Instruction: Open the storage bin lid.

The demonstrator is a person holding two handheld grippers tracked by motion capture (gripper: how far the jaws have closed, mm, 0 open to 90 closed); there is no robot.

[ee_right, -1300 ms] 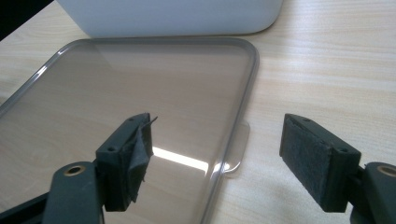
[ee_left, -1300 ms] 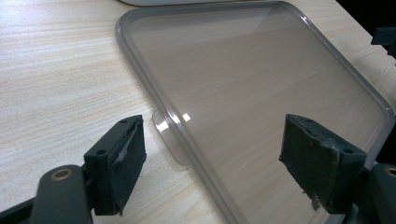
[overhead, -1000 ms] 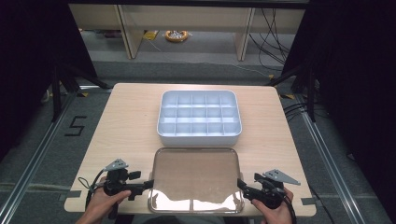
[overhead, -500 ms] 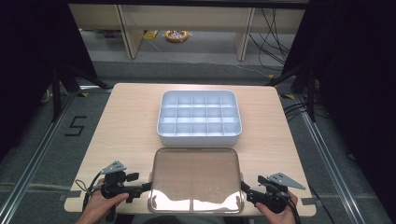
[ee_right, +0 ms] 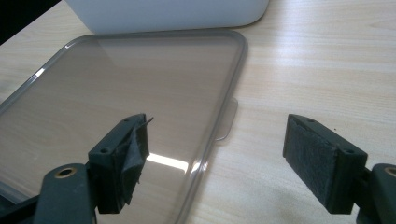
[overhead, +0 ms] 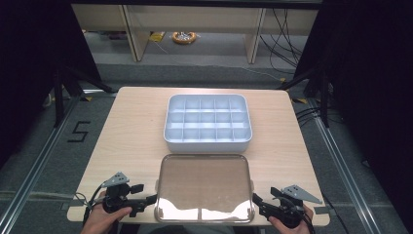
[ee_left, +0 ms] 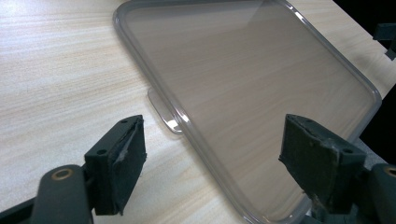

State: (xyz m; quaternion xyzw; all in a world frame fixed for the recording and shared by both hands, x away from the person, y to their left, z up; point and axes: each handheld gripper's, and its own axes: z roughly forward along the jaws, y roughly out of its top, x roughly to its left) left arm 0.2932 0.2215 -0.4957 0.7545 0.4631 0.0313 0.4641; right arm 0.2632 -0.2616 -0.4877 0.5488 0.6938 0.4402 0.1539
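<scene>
Lid (overhead: 204, 187), one, clear and smoke-tinted, lies flat at the near edge of the wooden table (overhead: 131, 131), its long axis running left to right, with a small tab on each short side. One white compartment box (overhead: 208, 123), divided into a grid of cells, sits just beyond it toward the table's middle. Two grippers flank the lid: the left gripper (overhead: 146, 200) at its left edge and the right gripper (overhead: 258, 202) at its right edge, each with jaws spread wide and holding nothing.

Bare table (overhead: 131, 131) flanks lid (overhead: 204, 185); organizer (overhead: 208, 122) blocks beyond.
</scene>
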